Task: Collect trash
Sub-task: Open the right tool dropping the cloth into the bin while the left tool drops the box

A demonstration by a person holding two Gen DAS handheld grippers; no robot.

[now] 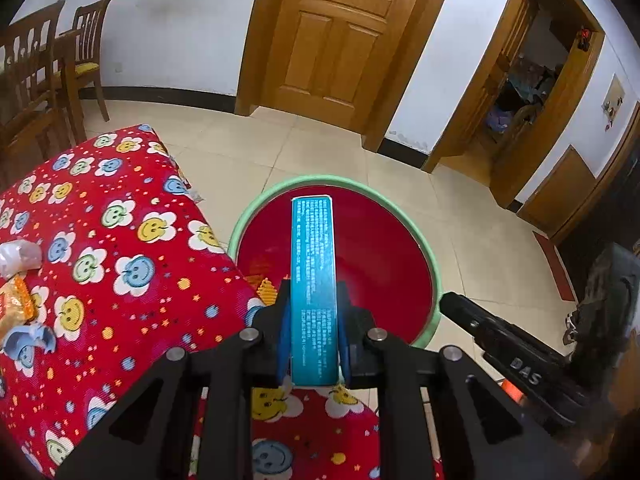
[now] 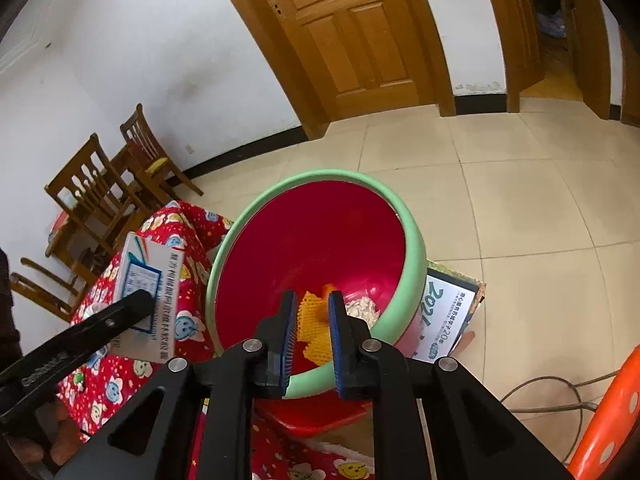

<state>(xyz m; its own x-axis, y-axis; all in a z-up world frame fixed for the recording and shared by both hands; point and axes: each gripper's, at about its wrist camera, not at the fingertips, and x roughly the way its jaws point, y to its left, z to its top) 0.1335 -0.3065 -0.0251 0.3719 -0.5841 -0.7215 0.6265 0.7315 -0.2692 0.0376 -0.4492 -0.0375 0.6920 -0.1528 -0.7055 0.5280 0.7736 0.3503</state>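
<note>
While I watch the left wrist feed, my left claw point(image 1: 314, 320) is clamped on a long teal box point(image 1: 313, 280), its blue pads pressed against both long sides. The box stands up between the fingers and reaches forward over the red basin point(image 1: 380, 256) with the green rim, which sits just beyond the fingertips. On the right wrist feed the right claw point(image 2: 313, 312) is parted a little with nothing between its pads — it hangs over the near rim of the same basin point(image 2: 248, 232). Below it, inside the basin, lie an orange mesh sleeve point(image 2: 310, 316) and some pale scraps point(image 2: 362, 308). To the left of that view I can see the box point(image 2: 150, 296) from its white printed side, gripped by the other claw above the table point(image 2: 120, 380). The table point(image 1: 120, 240) wears a red cloth with smiley flowers, and at its left edge a clear wrapper point(image 1: 20, 254), an orange packet point(image 1: 16, 304) and a crumpled blue-grey scrap point(image 1: 28, 340) lie close together, well apart from the left claw. Farther off are the tiled floor point(image 1: 320, 148), wooden chairs point(image 1: 40, 68) and a wooden door point(image 1: 332, 36).
</note>
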